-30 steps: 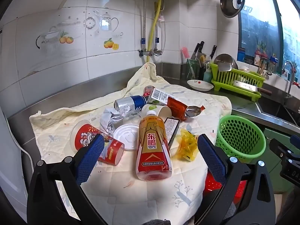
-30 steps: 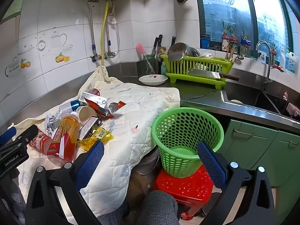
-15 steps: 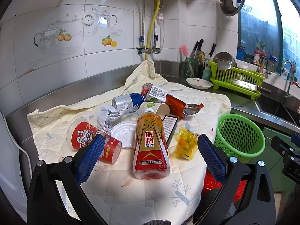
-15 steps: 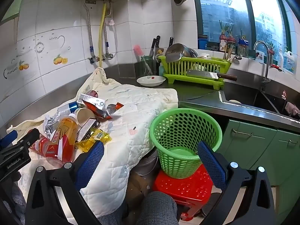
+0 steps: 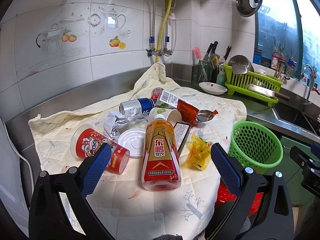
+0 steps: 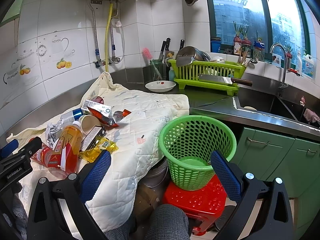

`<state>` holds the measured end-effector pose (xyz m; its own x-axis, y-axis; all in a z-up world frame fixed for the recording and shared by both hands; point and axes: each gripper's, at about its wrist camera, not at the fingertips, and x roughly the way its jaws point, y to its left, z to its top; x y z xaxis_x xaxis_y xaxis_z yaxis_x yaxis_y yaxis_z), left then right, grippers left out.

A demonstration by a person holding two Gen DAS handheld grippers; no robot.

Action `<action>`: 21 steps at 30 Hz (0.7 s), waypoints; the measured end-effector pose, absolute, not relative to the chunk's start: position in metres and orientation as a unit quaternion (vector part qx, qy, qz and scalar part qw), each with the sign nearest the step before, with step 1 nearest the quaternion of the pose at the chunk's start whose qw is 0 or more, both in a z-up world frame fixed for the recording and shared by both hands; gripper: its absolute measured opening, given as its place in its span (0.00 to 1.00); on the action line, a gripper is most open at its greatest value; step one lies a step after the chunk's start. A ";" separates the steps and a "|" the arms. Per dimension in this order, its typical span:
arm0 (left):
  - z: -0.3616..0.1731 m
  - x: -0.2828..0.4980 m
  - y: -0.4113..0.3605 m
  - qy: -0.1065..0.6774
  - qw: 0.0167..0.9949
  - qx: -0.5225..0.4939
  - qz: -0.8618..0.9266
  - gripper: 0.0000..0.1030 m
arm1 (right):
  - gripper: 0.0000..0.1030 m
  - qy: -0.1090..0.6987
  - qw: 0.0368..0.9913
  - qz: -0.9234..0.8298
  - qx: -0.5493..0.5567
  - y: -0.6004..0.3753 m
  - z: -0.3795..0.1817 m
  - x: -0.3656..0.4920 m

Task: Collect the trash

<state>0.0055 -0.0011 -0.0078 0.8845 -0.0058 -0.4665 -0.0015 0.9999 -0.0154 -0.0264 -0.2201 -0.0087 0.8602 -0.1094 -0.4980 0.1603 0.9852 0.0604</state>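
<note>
Blue pads frame both views: my left gripper (image 5: 160, 158) has its jaws spread wide and empty over the near end of the bottle (image 5: 161, 156), and my right gripper (image 6: 160, 166) is just as wide and empty, hovering near the green basket (image 6: 197, 152) on its red stool (image 6: 195, 200).

My worry is the bottle. It lies on its side, smooth and round, its base toward me and its cap (image 5: 159, 117) against the paper cup (image 5: 170, 115). If my left jaws close off-centre, I judge it may roll or squirt out and slide toward the quilt (image 5: 160, 210) edge, which hangs over the worktop. The quilt is soft and loose, so a dragging pad could pull it and shift the whole heap.

Between my left jaws the bottle sits centred, apart from both pads. My left pad overlaps the red cup (image 5: 100, 150) in view, and a clumsy closing could catch it. The white lid (image 5: 133, 143) is tucked against the bottle's left side; the yellow wrapper (image 5: 199, 154) lies just inside my right pad. Beyond are the dark box (image 5: 182, 136), crumpled foil (image 5: 116, 124), a blue can (image 5: 138, 105), a carton (image 5: 168, 99) and an orange packet (image 5: 188, 112).

The basket stands off the worktop's edge, lower down, so a hasty drop could miss it.
</note>
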 end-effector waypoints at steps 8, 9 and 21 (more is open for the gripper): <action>-0.008 0.006 0.000 0.240 0.971 -0.008 -0.001 0.95 | 0.94 0.255 0.963 -0.070 0.050 -0.220 -0.010 -0.026; -0.008 0.006 0.000 0.240 0.971 -0.008 -0.001 0.95 | 0.94 0.254 0.963 -0.071 0.049 -0.220 -0.010 -0.026; -0.009 0.009 0.002 0.244 0.970 -0.011 0.004 0.95 | 0.94 0.258 0.963 -0.066 0.050 -0.220 -0.014 -0.026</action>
<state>0.0095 0.0021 -0.0093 0.8814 0.0022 -0.4724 -0.0124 0.9997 -0.0186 -0.0256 -0.2201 -0.0137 0.8584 -0.1022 -0.5028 0.1536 0.9862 0.0618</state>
